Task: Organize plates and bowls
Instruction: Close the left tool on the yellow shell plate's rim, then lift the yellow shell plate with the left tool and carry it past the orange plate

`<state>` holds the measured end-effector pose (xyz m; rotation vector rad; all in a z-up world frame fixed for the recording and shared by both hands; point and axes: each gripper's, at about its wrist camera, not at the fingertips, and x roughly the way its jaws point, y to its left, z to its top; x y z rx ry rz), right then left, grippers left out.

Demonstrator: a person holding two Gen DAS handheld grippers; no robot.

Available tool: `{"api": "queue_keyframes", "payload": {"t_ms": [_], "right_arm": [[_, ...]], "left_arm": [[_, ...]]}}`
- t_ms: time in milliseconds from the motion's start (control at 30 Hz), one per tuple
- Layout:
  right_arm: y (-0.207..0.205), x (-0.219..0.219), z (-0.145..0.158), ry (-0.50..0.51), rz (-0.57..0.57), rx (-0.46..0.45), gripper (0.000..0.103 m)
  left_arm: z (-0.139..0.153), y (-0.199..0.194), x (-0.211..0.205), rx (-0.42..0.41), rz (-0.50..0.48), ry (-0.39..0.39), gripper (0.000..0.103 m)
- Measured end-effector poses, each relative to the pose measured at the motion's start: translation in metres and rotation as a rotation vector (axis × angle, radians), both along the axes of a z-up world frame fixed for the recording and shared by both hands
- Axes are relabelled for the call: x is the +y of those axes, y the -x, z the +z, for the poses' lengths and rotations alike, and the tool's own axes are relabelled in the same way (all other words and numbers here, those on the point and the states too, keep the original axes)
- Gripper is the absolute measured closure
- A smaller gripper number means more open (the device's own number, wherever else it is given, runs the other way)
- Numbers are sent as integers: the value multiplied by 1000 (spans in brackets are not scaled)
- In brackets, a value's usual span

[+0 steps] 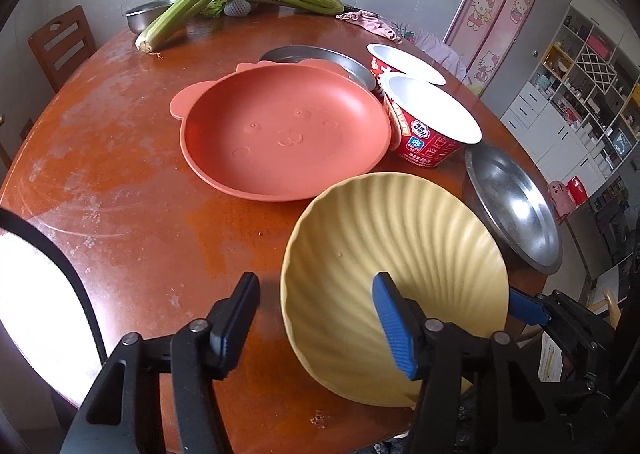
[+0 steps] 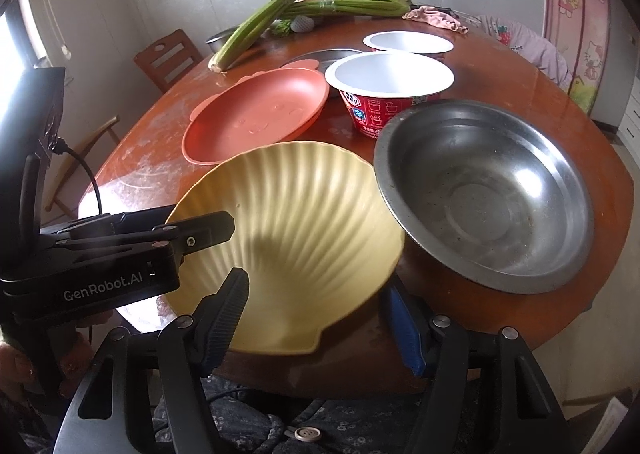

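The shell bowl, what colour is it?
Pale yellow with ridges, clearest in the right wrist view: shell bowl.

Daylight floods in from a blown-out window point(image 1: 36, 294) at left; sharp centre, fisheye-bent, dark-vignetted corners, glare on desk point(image 1: 120, 158).

A ribbed, shell-shaped yellow plastic plate point(image 2: 304, 222) sits tilted at the near edge of the bench, its right rim touching a dented steel bowl point(image 2: 488, 194). Behind lie a salmon bear-faced plate point(image 2: 256, 114), two red paper bowls point(image 2: 390, 82) with white insides, and a flat steel plate point(image 1: 320, 56).
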<state>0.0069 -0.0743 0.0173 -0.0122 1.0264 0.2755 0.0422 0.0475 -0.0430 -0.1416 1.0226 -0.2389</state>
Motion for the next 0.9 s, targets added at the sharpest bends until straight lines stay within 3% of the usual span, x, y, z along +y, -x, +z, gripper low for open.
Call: {"api": "queue_keyframes", "payload": {"t_ms": [67,467,900], "right_arm": [[0,1,0,-1,7,-2,34],[10,18,8,-4,81,-29,34],[-2,88,8,-11,297,-30,34]], "left_arm": [[0,2,-3,1,-17,15,55],[8,22,9,-27,31,-20,55],[24,39,76,-59,218,-41,55]]}}
